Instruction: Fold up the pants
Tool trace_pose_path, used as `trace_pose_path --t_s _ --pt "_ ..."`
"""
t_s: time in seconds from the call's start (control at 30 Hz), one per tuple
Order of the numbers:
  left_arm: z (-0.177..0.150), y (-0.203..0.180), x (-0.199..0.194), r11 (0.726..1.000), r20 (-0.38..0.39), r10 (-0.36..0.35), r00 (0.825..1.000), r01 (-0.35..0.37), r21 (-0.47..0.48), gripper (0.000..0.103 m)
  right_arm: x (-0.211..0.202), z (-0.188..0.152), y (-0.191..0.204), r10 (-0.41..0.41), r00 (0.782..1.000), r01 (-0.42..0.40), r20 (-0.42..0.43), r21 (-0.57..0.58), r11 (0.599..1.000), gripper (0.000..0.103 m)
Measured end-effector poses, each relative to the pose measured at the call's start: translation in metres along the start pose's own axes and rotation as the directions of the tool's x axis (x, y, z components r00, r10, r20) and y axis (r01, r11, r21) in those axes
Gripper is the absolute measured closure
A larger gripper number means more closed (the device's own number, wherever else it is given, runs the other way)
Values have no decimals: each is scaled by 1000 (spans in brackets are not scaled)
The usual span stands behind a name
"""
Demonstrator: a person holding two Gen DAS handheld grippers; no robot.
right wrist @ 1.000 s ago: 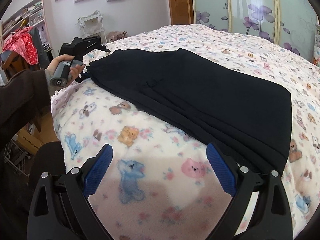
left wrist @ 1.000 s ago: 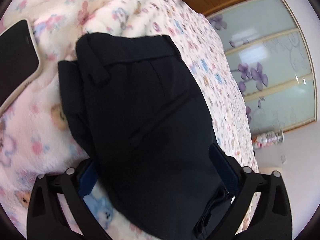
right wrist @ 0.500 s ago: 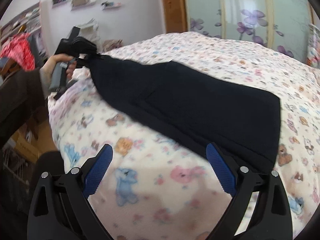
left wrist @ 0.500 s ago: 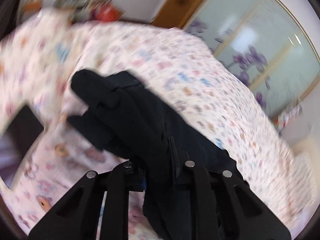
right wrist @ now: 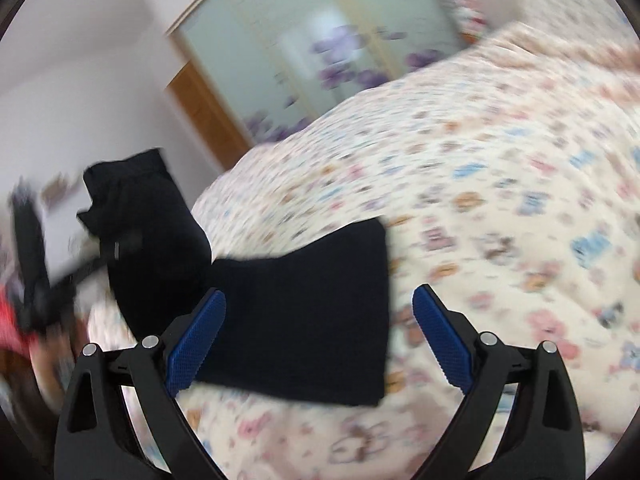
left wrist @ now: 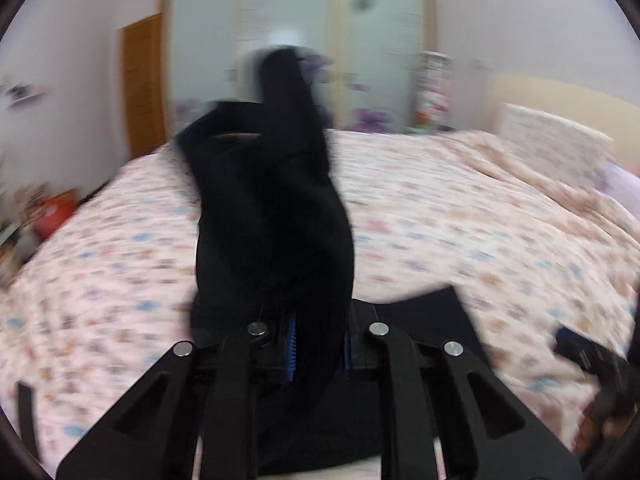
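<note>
The black pants [left wrist: 272, 216] rise from my left gripper [left wrist: 318, 354], which is shut on their waist end and holds it lifted above the bed. In the right wrist view the pants [right wrist: 304, 312] lie partly on the blanket, with the lifted end [right wrist: 148, 216] hanging at the left by the left gripper's handle [right wrist: 36, 276]. My right gripper [right wrist: 320, 336] is open and empty, hovering just over the pants' leg end. Both views are motion-blurred.
The bed is covered by a cream blanket with bear print [right wrist: 500, 208]. A wardrobe with frosted floral doors [left wrist: 296, 40] and a wooden door [left wrist: 144, 84] stand behind. A pillow [left wrist: 556, 140] lies at the far right. The right hand and gripper [left wrist: 600, 364] show at the right edge.
My left gripper closed on the waist end and lifted it up and over toward the leg end. My right gripper moved closer to the pants, still open.
</note>
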State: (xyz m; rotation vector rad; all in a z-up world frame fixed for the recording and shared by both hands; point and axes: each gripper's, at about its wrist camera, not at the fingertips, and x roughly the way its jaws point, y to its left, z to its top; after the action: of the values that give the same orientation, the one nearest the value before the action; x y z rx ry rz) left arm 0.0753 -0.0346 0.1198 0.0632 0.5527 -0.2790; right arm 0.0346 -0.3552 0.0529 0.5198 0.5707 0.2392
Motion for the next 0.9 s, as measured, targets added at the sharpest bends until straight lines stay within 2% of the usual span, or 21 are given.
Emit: trace_pose_path --t_s 0.1,0.13,0.17,0.2,0.23,0.3,0.33,0.43,0.47,0.5,0.57,0.63,0.67,0.73,0.8,0.9 --pt "-34 -57 30 989 -105 -49 993 63 131 87 -4 7 -26 -35 999 32 22 103 994 6" --pt "-49 -71 43 982 -162 -60 985 88 169 87 -4 8 -34 -37 999 34 20 135 990 6" --pt "-73 -87 64 974 -261 -56 964 110 199 87 -3 9 -40 -33 999 30 14 165 986 6" --pt "-88 -94 76 970 -302 -35 953 105 217 86 0 10 -49 -16 1000 15 3 205 979 6" --pt "-101 -100 80 964 -292 -5 956 82 253 86 2 11 -55 2 1000 0 -7 234 972 6" --pt "-116 -109 74 938 -209 49 977 27 345 84 9 11 -64 60 998 -50 -25 294 954 6" --pt "-116 -109 72 936 -198 55 979 19 352 84 14 12 -66 92 995 -77 -33 319 945 6" --pt "-113 -104 60 942 -194 12 981 54 331 66 28 8 -67 179 981 -141 -72 367 919 7" --pt "-112 -103 51 941 -179 -13 984 73 330 50 32 6 -65 194 977 -150 -86 370 917 7" --pt "-111 -101 42 941 -162 -28 986 81 328 26 37 5 -63 219 970 -166 -106 372 913 8" --pt "-110 -91 19 946 -89 -112 990 134 295 9 45 2 -58 246 959 -182 -141 359 915 13" --pt "-105 -85 5 955 -50 -157 986 165 246 7 47 -1 -52 230 960 -167 -160 332 928 19" --pt "-101 -76 1 963 -33 -156 987 159 216 2 48 -2 -50 216 962 -156 -164 317 935 23" --pt "-90 -57 1 987 3 -71 997 70 145 2 51 -3 -47 172 968 -116 -183 283 952 26" --pt "-83 -35 9 997 1 38 999 -38 70 2 56 -6 -47 134 970 -77 -203 268 960 28" --pt "-84 -3 23 986 -40 157 987 -159 -43 2 60 -11 -43 86 969 -32 -232 224 974 28"
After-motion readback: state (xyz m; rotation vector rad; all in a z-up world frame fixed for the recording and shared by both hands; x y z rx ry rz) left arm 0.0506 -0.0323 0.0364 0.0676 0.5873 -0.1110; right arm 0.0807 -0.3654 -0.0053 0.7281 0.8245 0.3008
